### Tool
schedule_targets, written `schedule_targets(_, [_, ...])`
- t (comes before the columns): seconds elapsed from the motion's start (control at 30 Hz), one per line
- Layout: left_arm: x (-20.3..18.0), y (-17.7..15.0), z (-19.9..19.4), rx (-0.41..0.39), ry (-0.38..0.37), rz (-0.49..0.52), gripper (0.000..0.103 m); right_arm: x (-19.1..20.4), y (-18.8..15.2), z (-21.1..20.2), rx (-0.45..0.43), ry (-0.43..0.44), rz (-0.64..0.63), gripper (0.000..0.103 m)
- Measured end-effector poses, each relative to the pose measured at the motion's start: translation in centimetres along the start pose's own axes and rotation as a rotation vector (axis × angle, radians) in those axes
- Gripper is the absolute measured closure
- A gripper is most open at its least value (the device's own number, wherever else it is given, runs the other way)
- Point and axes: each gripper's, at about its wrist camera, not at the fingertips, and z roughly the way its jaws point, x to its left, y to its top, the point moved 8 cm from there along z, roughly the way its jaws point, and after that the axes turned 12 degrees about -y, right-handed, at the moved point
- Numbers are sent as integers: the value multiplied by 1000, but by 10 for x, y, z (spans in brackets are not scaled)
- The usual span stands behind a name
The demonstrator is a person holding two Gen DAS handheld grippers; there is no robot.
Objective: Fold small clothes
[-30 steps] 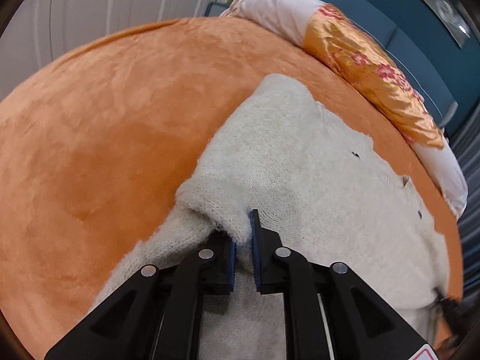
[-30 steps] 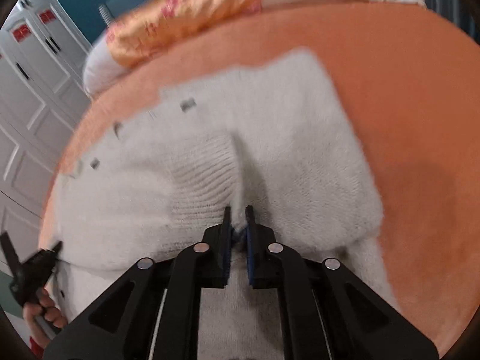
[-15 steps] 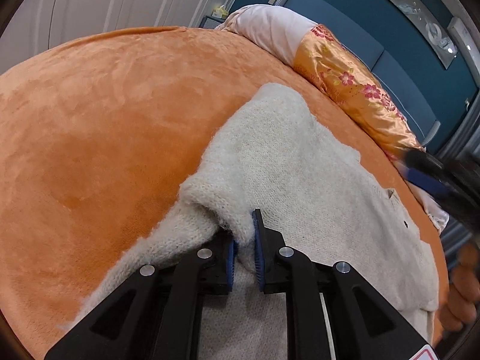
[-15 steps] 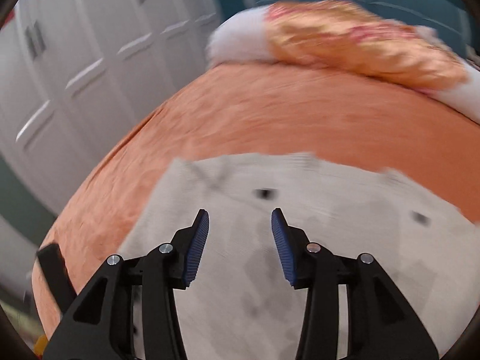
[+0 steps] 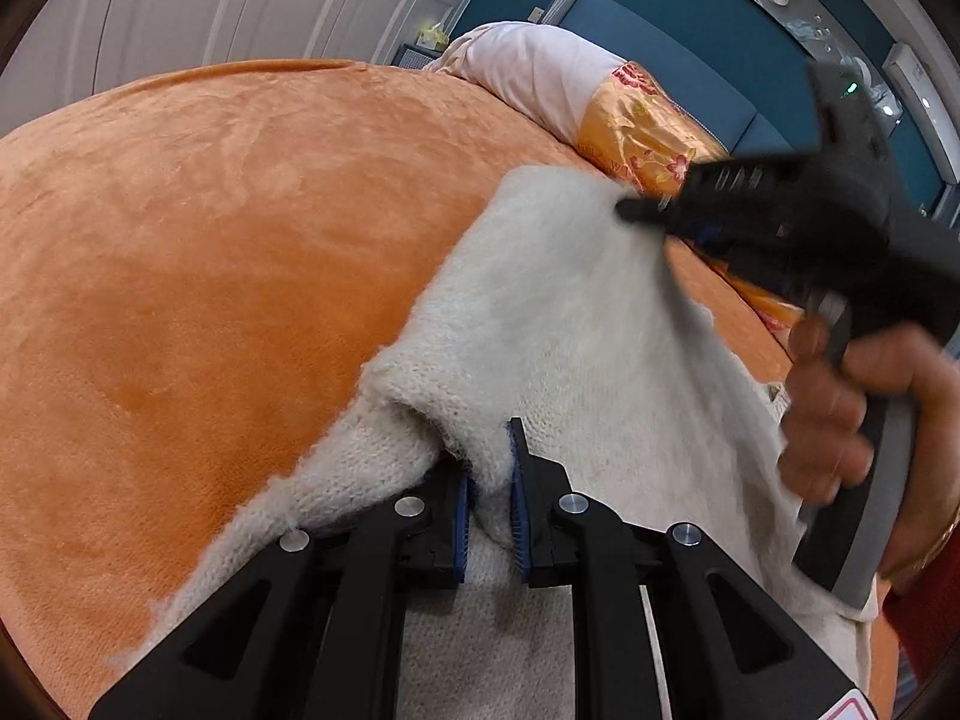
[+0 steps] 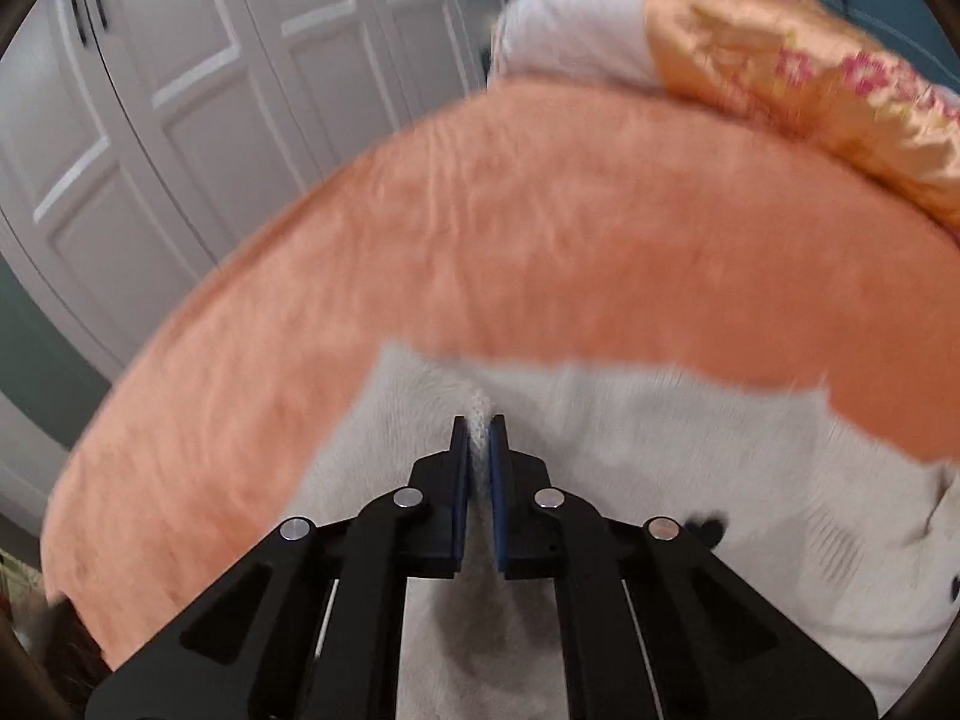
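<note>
Left gripper [image 5: 489, 501]: fingers pinch near edge of white sweater [image 5: 570, 324], which lies on orange bed [image 5: 210, 240]. Right gripper [image 6: 478, 456]: fingers pinch far edge. Sweater stretches away from left fingers; right gripper nearer far end.

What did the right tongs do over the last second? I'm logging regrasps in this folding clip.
The right tongs let go of the cream knit sweater near its ribbed cuff, opened, swung to the sweater's far edge and shut on it again. The left tongs stayed clamped on their fold of the sweater, which still lies on the orange blanket.
</note>
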Motion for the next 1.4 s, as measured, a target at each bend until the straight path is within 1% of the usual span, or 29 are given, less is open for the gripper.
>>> schedule_targets(0.07, [0,-1,0,0,3,2,89,1,-4,16,33,-32,-18,98])
schedule_targets(0.13, [0,-1,0,2,5,3,89,1,-32,51,154,-88,-74,98])
schedule_targets(0.17, [0,-1,1,4,7,4,89,2,-35,54,136,-93,-78,97])
schedule_targets(0.23, [0,1,1,3,6,5,89,0,-27,44,132,-89,-20,96])
schedule_targets(0.27, [0,1,1,2,5,5,89,-2,-25,30,130,-85,15,93])
schedule_targets(0.33, [1,1,1,3,4,4,89,-14,-23,-5,71,-69,79,86])
schedule_targets(0.37, [1,1,2,2,4,4,89,-28,-27,-29,30,-73,117,75])
schedule_targets(0.43, [1,1,1,2,4,4,89,-66,-44,-74,-41,-150,174,57])
schedule_targets(0.47, [1,1,1,2,4,4,89,-99,-66,-106,-77,-226,209,55])
schedule_targets(0.5, [1,1,1,2,4,4,89,-117,-77,-120,-85,-279,227,54])
schedule_targets(0.53, [1,1,1,3,6,5,89,-152,-100,-144,-87,-381,268,51])
schedule_targets(0.57, [1,1,1,3,7,6,89,-177,-119,-159,-78,-441,311,49])
schedule_targets(0.63, [1,1,1,5,12,8,89,-225,-160,-182,-23,-501,459,49])
schedule_targets(0.67, [1,1,2,8,18,10,89,-238,-174,-186,1,-470,530,49])
schedule_targets(0.7, [1,1,2,10,21,11,88,-245,-188,-185,28,-404,594,49])
schedule_targets(0.77, [0,1,2,15,30,14,89,-242,-197,-173,77,-347,594,49])
schedule_targets(0.8, [0,1,3,18,34,16,89,-238,-200,-166,100,-341,570,54])
schedule_targets(0.87, [-1,2,3,22,40,18,88,-231,-197,-164,102,-347,526,97])
schedule_targets(0.9, [-1,2,3,24,41,18,88,-232,-191,-172,69,-343,529,97])
schedule_targets(0.97, [-2,2,3,24,44,19,88,-232,-169,-207,-62,-344,534,97])
schedule_targets(1.03, [-2,2,4,23,49,23,88,-240,-165,-228,-129,-384,536,97])
schedule_targets(1.1, [-2,1,5,25,56,29,88,-256,-180,-207,-58,-409,558,98])
schedule_targets(1.13, [-2,1,5,26,59,32,88,-265,-204,-179,45,-451,557,98])
schedule_targets(1.17, [-2,1,6,28,62,34,88,-268,-219,-161,97,-447,543,98])
schedule_targets(1.23, [-2,0,7,32,69,37,88,-271,-221,-161,65,-440,543,98])
schedule_targets(1.3, [-3,2,8,42,85,45,88,-271,-213,-167,85,-440,568,96])
schedule_targets(1.33, [-4,3,8,51,97,50,88,-268,-211,-174,101,-432,586,92])
schedule_targets(1.37, [-6,4,7,63,108,54,88,-265,-208,-185,101,-431,604,82])
schedule_targets(1.4, [-7,5,6,75,114,56,88,-264,-211,-200,97,-441,622,77])
